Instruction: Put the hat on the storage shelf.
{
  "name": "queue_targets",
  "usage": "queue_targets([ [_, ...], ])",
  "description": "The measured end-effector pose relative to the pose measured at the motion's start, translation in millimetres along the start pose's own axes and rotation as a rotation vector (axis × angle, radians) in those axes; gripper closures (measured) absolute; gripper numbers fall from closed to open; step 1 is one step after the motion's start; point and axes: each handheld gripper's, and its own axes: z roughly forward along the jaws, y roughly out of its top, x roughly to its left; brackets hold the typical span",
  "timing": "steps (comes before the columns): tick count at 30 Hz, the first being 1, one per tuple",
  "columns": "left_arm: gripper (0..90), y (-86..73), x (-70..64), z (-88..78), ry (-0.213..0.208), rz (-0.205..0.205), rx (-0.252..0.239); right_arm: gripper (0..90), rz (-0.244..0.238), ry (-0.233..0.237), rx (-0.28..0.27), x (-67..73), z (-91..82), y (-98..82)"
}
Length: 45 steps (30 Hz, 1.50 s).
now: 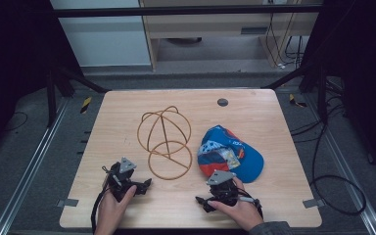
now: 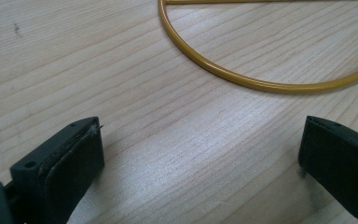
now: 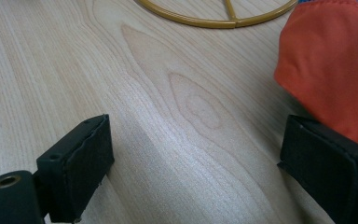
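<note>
A yellow wire frame (image 1: 164,142), a dome joined to a round ring, lies on its side in the middle of the wooden table (image 1: 254,112). To its right lies a blue cap (image 1: 231,154) with orange and white patches. My left gripper (image 1: 129,179) rests near the front edge, just left of the ring, open and empty; its own view shows the ring's curve (image 2: 261,85) beyond its gripper (image 2: 200,144). My right gripper (image 1: 219,190) sits just in front of the cap, open and empty (image 3: 196,144). The cap's orange cloth (image 3: 335,60) lies beside its right jaw.
A small dark round plug (image 1: 222,102) is set in the table near the far edge. Black frame bars (image 1: 186,11) run behind the table. Cables (image 1: 333,191) lie on the floor at the right. Tape tabs (image 1: 312,202) mark the front corners.
</note>
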Motion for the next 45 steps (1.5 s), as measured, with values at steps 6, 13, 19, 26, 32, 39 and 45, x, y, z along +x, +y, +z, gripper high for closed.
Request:
queue_targets([
  [6, 0.0, 0.0, -0.9, 0.0, 0.004, -0.007, 0.0, 9.3, 0.004, -0.005, 0.0, 0.4, 0.1, 0.1],
  [13, 0.0, 0.5, -0.2, 0.3, 0.004, -0.002, 0.003, 9.3, 0.013, -0.014, -0.002, 0.4, -0.3, -0.4],
  [19, 0.0, 0.4, -0.5, 0.5, 0.004, -0.005, 0.0, 9.7, 0.013, -0.005, 0.007, 1.7, -4.5, 1.0],
  [26, 0.0, 0.2, -0.6, 0.5, 0.004, -0.006, -0.003, 11.0, -0.022, -0.049, -0.054, -1.3, -48.9, 14.6],
  [32, 0.0, -0.2, -0.4, 0.1, 0.005, -0.007, -0.002, 11.5, -0.016, -0.079, -0.059, -13.1, -72.1, 17.6],
  [39, 0.0, -0.1, 1.9, 0.0, 0.004, -0.007, -0.001, 12.9, -0.004, -0.149, -0.025, -42.5, -97.0, 21.0],
  [45, 0.0, -0.3, 4.1, 0.0, -0.003, 0.0, -0.002, 14.4, 0.023, -0.168, 0.043, -65.4, -107.4, 25.3],
])
